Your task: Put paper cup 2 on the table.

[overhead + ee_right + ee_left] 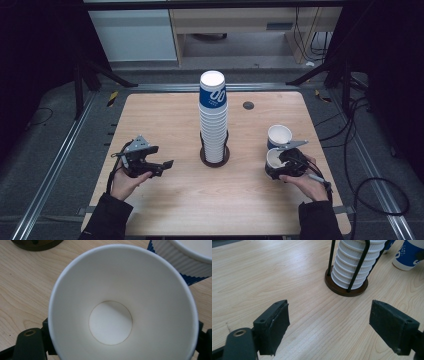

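A tall stack of ribbed white paper cups (213, 120), the top one banded blue, stands in a wire holder on a round brown base (215, 159) at the table's middle. My left gripper (162, 156) rests left of it, open and holding nothing; in the left gripper view (329, 325) its jaws point at the stack (352, 265). My right gripper (276, 162) is shut on a white paper cup (274, 159) at the right; the cup's open mouth (110, 322) faces the right gripper view's camera. A second cup (279, 136) stands upright just behind it.
The wooden table (175, 205) has a dark round grommet (248, 105) at its back right. Bare wood lies between my left gripper and the holder base (345, 290). The upright blue-and-white cup (185, 260) stands close beside the held one. Cables trail on the floor to the right.
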`<state>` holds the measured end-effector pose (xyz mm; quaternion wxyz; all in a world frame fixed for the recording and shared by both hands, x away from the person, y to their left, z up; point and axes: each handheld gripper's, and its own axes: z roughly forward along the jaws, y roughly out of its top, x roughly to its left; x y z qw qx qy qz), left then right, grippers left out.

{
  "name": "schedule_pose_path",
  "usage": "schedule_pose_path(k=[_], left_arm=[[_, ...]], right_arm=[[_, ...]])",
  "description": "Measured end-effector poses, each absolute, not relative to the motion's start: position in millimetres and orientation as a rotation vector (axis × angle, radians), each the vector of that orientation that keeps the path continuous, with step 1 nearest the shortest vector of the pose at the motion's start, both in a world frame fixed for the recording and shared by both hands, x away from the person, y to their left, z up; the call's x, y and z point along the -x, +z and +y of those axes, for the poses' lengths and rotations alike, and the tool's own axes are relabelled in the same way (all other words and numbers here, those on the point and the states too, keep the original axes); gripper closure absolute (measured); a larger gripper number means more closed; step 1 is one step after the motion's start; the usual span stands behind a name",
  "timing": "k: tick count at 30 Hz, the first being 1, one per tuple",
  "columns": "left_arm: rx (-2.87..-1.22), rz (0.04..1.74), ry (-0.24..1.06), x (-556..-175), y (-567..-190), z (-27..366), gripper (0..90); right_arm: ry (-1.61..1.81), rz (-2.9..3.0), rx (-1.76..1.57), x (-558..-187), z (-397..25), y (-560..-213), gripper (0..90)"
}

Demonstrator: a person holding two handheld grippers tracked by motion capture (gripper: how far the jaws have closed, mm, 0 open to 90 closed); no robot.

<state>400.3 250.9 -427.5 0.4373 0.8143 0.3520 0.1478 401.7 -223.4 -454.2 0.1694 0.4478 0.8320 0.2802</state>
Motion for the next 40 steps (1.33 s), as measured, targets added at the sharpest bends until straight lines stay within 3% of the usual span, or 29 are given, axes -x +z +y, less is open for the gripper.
schedule_pose_path(k=[6, 13, 40], left_arm=[[-2.027, 0.876, 0.362, -400.3, -428.1, 250.8, 15.8], [-2.029, 0.878, 0.362, -400.7, -428.4, 250.9, 15.8], [-2.025, 0.931, 0.363, -405.4, -433.8, 260.0, 14.1]], right_arm=[[0.794, 2.368, -1.260, -403.2, -221.3, -456.4, 17.1], [0.799, 2.342, -1.202, -403.7, -221.4, -460.0, 6.6], [0.945, 2.219, -1.248, -354.6, -247.9, -473.6, 3.2]])
